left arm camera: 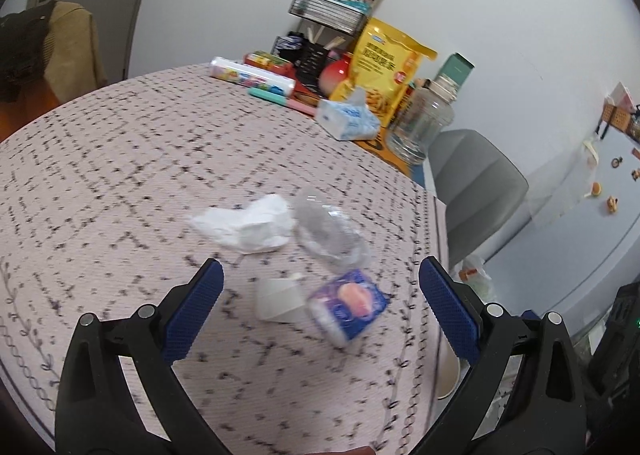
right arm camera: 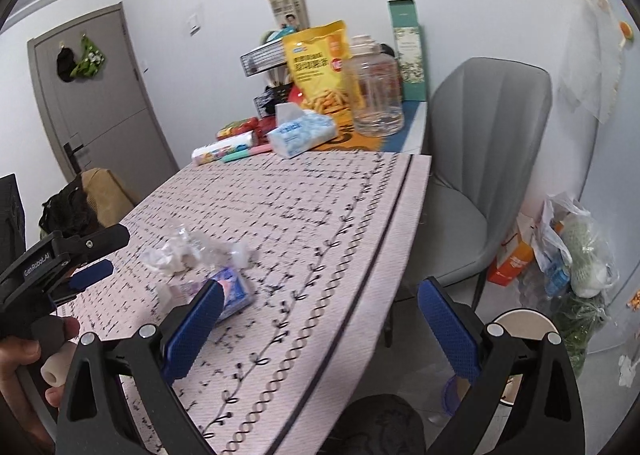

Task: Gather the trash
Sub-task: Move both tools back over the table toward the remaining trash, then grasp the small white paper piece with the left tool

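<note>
Trash lies on the pink patterned tablecloth (left arm camera: 120, 159): a crumpled white tissue (left arm camera: 248, 225), a clear plastic wrapper (left arm camera: 330, 235), a small white paper piece (left arm camera: 276, 299) and a blue snack wrapper (left arm camera: 348, 307). My left gripper (left arm camera: 320, 275) is open, hovering just above and in front of the white paper piece and blue wrapper. In the right wrist view the same pile shows as the tissue (right arm camera: 168, 259) and the blue wrapper (right arm camera: 234, 289). My right gripper (right arm camera: 320, 295) is open and empty over the table's right edge. The left gripper (right arm camera: 88, 259) shows at the far left there.
At the table's far end stand a tissue pack (left arm camera: 346, 119), a yellow snack bag (left arm camera: 384, 67), a clear jar (left arm camera: 424, 119) and a wire rack (left arm camera: 328, 11). A grey chair (right arm camera: 480, 159) stands right of the table. Bags (right arm camera: 572, 251) and a round bin (right arm camera: 516, 335) are on the floor.
</note>
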A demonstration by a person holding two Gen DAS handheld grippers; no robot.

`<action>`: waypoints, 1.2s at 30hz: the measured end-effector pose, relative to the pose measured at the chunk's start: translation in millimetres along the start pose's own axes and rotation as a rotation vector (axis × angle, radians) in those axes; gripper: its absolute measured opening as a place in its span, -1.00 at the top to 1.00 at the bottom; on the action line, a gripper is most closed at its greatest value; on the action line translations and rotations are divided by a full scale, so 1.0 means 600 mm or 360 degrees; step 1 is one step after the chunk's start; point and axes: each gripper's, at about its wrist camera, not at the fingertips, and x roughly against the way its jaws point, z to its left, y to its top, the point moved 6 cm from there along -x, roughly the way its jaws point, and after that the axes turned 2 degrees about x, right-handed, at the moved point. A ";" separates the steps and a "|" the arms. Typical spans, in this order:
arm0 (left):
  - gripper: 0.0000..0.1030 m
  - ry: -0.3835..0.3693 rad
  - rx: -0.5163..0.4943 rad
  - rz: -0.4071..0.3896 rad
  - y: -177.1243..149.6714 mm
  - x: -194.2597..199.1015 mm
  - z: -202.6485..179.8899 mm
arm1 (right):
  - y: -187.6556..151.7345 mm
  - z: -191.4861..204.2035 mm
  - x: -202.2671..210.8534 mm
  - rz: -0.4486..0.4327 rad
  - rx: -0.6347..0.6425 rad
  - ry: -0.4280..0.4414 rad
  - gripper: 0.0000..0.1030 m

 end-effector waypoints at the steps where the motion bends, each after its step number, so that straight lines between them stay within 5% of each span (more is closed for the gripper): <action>1: -0.88 0.0006 0.0005 -0.0003 0.000 0.002 0.011 | 0.001 0.009 0.000 0.0001 0.0015 0.0004 -0.85; 12: -0.85 0.0082 0.0090 0.0048 -0.008 -0.015 0.086 | -0.018 0.067 -0.024 0.0056 0.0096 0.0069 -0.85; 17: -0.53 0.0086 0.0059 0.0168 -0.031 -0.061 0.071 | -0.024 0.072 -0.038 0.0075 0.0096 0.0086 -0.85; 27: -0.29 0.0139 0.0062 0.0239 -0.059 -0.127 0.053 | -0.041 0.056 -0.062 0.0134 0.0066 0.0128 -0.85; 31: 0.30 0.0097 0.0086 0.0249 -0.058 -0.128 0.054 | -0.042 0.058 -0.076 0.0152 0.0088 0.0133 -0.85; 36: 0.40 0.0115 0.0109 0.0211 -0.050 -0.097 0.071 | -0.042 0.072 -0.091 0.0176 0.0123 0.0148 -0.85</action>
